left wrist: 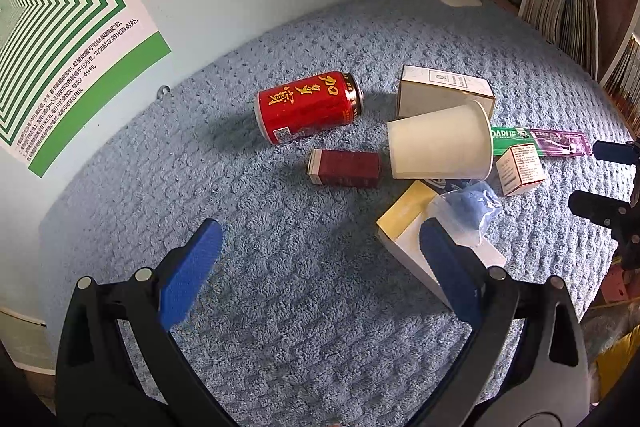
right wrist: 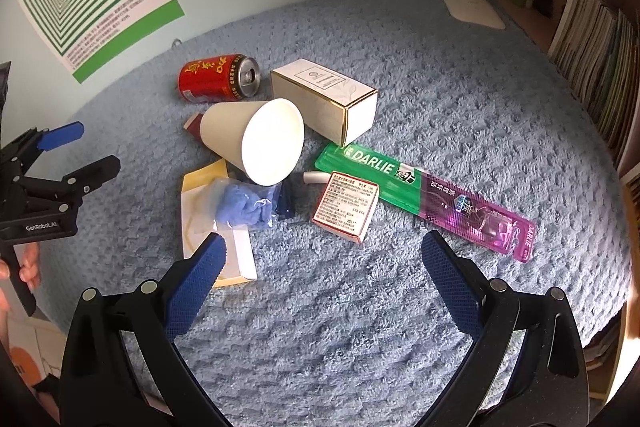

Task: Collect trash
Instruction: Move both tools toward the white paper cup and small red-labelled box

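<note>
Trash lies in a loose pile on a blue towel point(left wrist: 304, 307). A red drink can point(left wrist: 308, 107) point(right wrist: 218, 77) lies on its side at the back. A white paper cup point(left wrist: 440, 143) point(right wrist: 256, 147) lies tipped over beside a white carton point(left wrist: 444, 91) point(right wrist: 324, 101). Near them lie a dark red box point(left wrist: 346, 169), a small red-edged box point(right wrist: 346, 205), a bag with blue cloth point(right wrist: 244, 205) on a yellow-white flat box point(left wrist: 408, 227), and a Darlie toothbrush pack point(right wrist: 428, 193). My left gripper point(left wrist: 320, 239) point(right wrist: 76, 147) is open and empty. My right gripper point(right wrist: 322, 247) point(left wrist: 592, 171) is open and empty.
A light blue wall with a green-striped poster point(left wrist: 60, 27) stands behind the towel. A shelf of books point(right wrist: 600, 59) stands at the right. A white lamp base point(right wrist: 472, 7) rests at the far right corner of the towel.
</note>
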A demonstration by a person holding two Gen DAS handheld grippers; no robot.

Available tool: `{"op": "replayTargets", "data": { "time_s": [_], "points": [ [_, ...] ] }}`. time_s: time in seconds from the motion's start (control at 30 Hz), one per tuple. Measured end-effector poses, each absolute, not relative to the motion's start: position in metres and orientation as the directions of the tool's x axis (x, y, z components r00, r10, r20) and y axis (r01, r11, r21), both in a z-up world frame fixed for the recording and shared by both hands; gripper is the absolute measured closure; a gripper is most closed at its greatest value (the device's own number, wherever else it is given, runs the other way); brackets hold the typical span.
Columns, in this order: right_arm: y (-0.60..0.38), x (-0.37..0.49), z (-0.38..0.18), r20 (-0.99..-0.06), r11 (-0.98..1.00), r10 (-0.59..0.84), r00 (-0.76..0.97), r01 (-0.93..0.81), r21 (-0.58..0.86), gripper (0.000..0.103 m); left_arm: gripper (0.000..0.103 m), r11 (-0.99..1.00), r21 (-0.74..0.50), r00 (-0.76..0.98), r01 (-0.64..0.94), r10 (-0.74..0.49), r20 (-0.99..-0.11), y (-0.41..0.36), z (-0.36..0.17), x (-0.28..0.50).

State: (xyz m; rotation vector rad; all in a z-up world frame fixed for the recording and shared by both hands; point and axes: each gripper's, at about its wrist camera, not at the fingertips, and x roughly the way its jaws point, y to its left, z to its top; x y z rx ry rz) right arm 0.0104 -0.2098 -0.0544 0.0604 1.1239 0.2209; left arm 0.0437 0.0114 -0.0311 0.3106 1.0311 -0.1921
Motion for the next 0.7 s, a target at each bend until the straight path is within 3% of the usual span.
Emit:
{"op": "replayTargets", "data": {
  "time_s": [0.7],
  "points": [
    [-0.200, 0.025, -0.052, -0.892, 0.977, 0.200, 0.405, -0.151, 0.150, 0.006, 0.007, 0.945, 0.150, 0.496, 0.290, -0.014, -0.868, 0.023, -0.035, 0.057]
  ]
}}
